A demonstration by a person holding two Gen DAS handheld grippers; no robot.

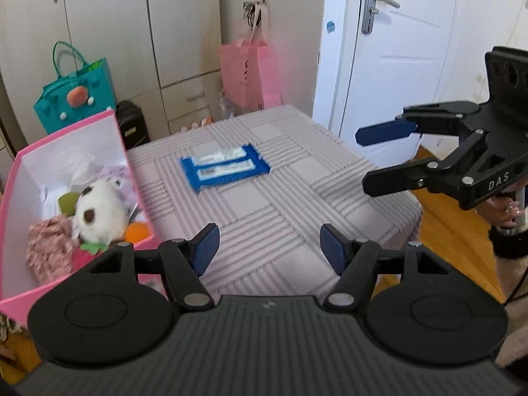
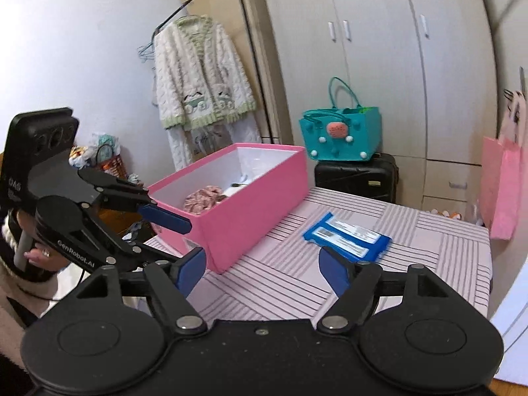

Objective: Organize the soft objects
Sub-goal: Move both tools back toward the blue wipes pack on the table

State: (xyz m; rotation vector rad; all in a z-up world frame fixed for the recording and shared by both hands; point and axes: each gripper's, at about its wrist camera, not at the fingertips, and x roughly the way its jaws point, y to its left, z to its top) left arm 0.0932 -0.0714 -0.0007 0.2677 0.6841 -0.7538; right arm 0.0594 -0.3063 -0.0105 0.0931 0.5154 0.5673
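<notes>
Ribbed lilac tablecloth (image 1: pixel 280 204), glossy blue wipes pack (image 1: pixel 224 166) flat mid-table. Pink cardboard box (image 2: pixel 250 204) at table's edge, stuffed with fluffy panda plush (image 1: pixel 99 211), crinkly pink fabric (image 1: pixel 49 247). Left gripper (image 1: pixel 269 247) jaws apart, empty. Right gripper (image 2: pixel 262 270) jaws wide, empty, above table.

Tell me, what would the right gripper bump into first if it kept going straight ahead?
Probably the blue packet lying on the striped table cover; the right gripper points down toward it with nothing between, though depth is unclear.
</notes>
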